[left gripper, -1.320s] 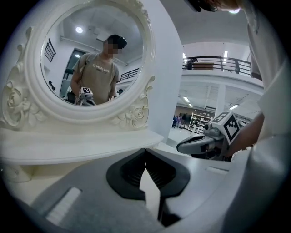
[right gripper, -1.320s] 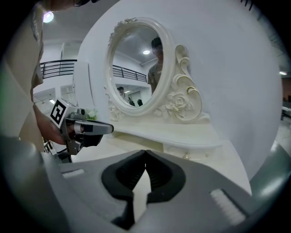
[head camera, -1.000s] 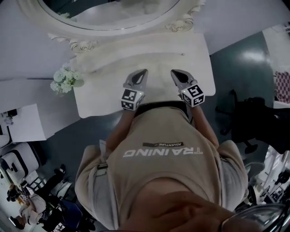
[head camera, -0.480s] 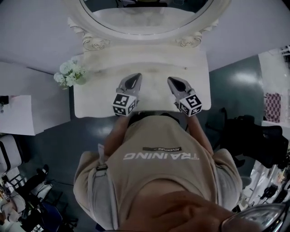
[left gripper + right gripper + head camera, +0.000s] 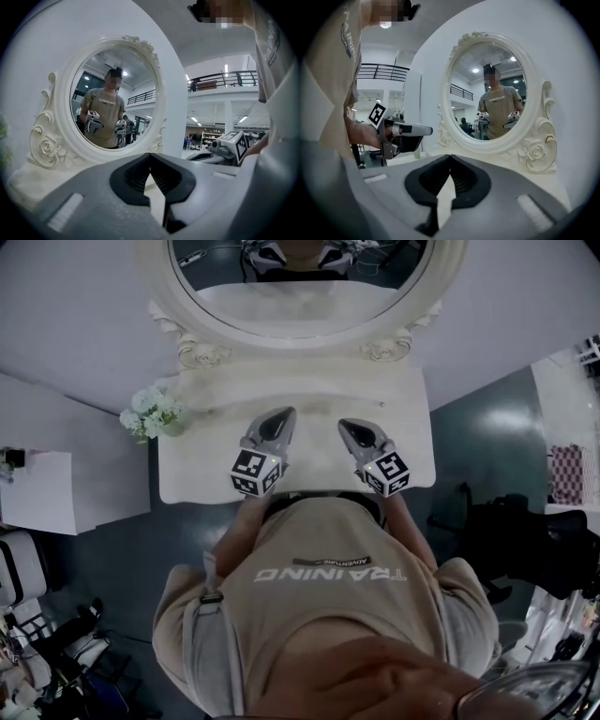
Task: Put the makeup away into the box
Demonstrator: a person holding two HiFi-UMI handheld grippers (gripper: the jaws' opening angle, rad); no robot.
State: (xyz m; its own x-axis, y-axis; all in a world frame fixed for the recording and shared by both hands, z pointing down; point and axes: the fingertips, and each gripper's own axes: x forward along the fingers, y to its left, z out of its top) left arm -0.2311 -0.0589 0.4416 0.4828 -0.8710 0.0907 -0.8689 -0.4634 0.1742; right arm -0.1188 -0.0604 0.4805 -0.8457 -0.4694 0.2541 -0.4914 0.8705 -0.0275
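No makeup and no box shows in any view. I stand at a white vanity table (image 5: 197, 474) with a bare top. My left gripper (image 5: 283, 414) hovers over its front middle, jaws shut with nothing between them (image 5: 150, 155). My right gripper (image 5: 346, 426) hangs beside it to the right, also shut and empty (image 5: 450, 157). Both point toward the oval mirror (image 5: 300, 296), which reflects a person holding the two grippers (image 5: 107, 123). Each gripper view shows the other gripper alongside: the right one (image 5: 224, 146) and the left one (image 5: 404, 131).
A bunch of white flowers (image 5: 153, 412) stands at the table's left back corner. The ornate mirror frame (image 5: 534, 152) rises along the back edge. A dark chair (image 5: 525, 531) stands on the floor to the right, and a white surface (image 5: 37, 493) to the left.
Both grippers have risen a little above the tabletop and drawn slightly closer together. The head view has tipped forward, so more of the mirror shows. Both jaws stay shut.
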